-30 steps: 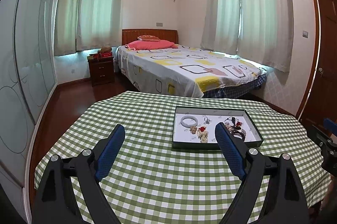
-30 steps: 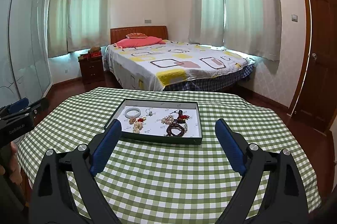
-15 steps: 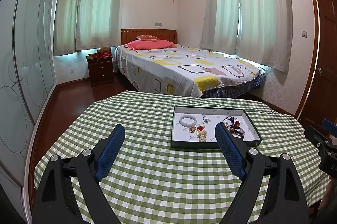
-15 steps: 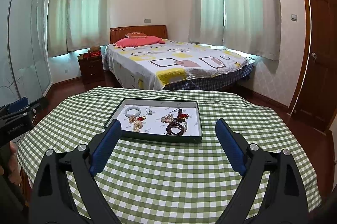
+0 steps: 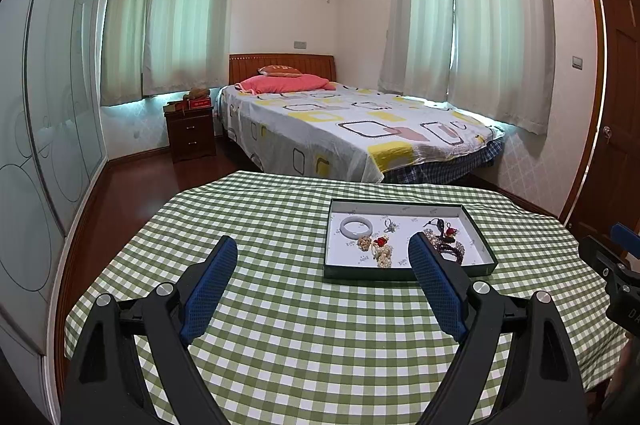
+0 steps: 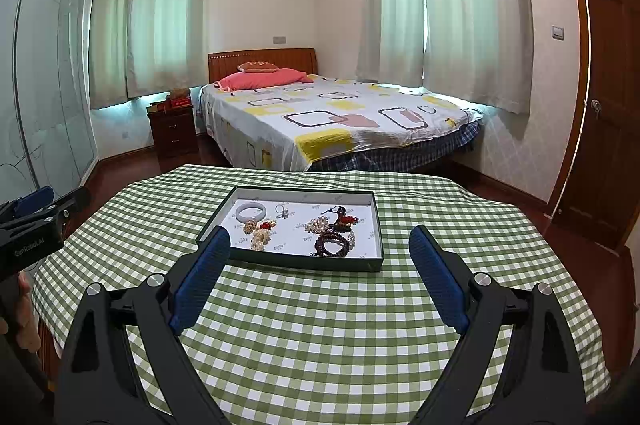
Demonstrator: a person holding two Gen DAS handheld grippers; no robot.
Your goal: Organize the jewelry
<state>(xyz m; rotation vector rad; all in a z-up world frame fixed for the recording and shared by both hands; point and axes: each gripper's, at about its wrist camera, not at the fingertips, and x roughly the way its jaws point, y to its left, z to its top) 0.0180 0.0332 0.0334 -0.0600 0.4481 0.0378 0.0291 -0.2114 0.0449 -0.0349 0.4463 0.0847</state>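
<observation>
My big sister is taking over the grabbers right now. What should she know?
Left gripper: open, empty, above the checked tablecloth, left of the tray.
Right gripper: open, empty, facing the tray's near rim.
All the jewelry lies jumbled in the tray: white bangle, small ring, pearl pieces, dark bead bracelet, red-tasselled piece.
Done: nothing visibly sorted.
Left: probably pick the pieces apart and arrange them.
</observation>
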